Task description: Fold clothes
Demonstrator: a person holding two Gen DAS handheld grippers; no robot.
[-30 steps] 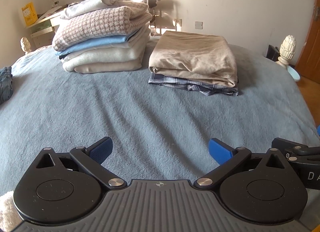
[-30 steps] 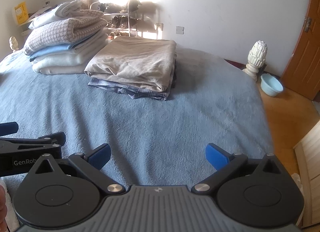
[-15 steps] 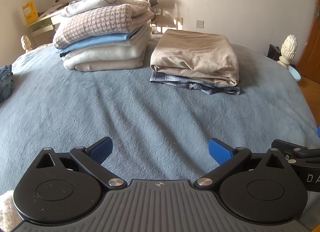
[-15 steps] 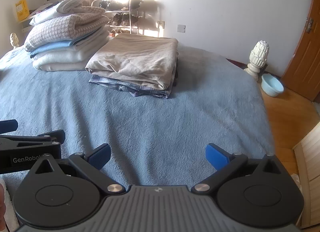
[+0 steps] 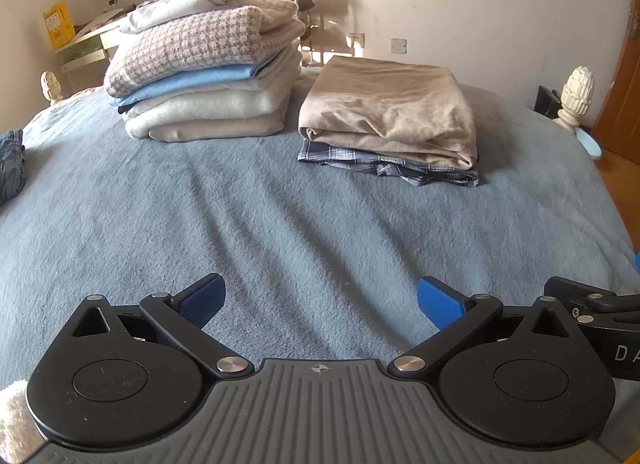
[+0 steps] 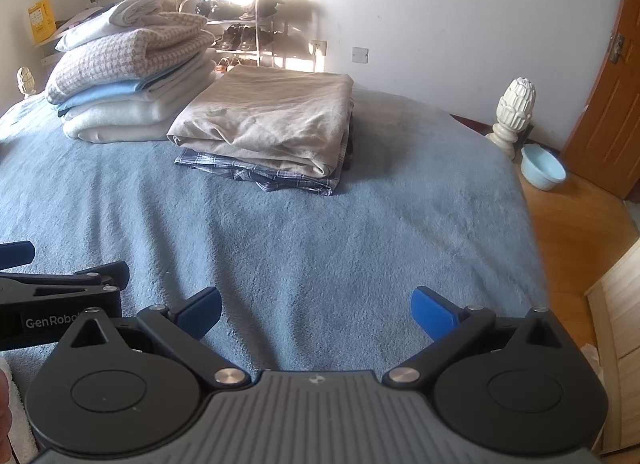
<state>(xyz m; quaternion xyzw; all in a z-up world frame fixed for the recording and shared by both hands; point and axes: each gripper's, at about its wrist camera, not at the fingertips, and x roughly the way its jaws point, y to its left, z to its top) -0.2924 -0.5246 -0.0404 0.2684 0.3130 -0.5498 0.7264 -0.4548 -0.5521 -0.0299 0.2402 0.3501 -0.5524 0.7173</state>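
A bed covered by a blue-grey fleece blanket is observed across both views. At its far side a tall stack of folded knitwear is recorded, topped by a houndstooth sweater. Just beside it, to the right, a folded beige garment is seen lying on a folded plaid shirt. A denim item is noted at the left edge of the bed. The left tongs and the right tongs are both held wide apart above bare blanket, nothing being gripped. A pale blue basin is seen on the wooden floor.
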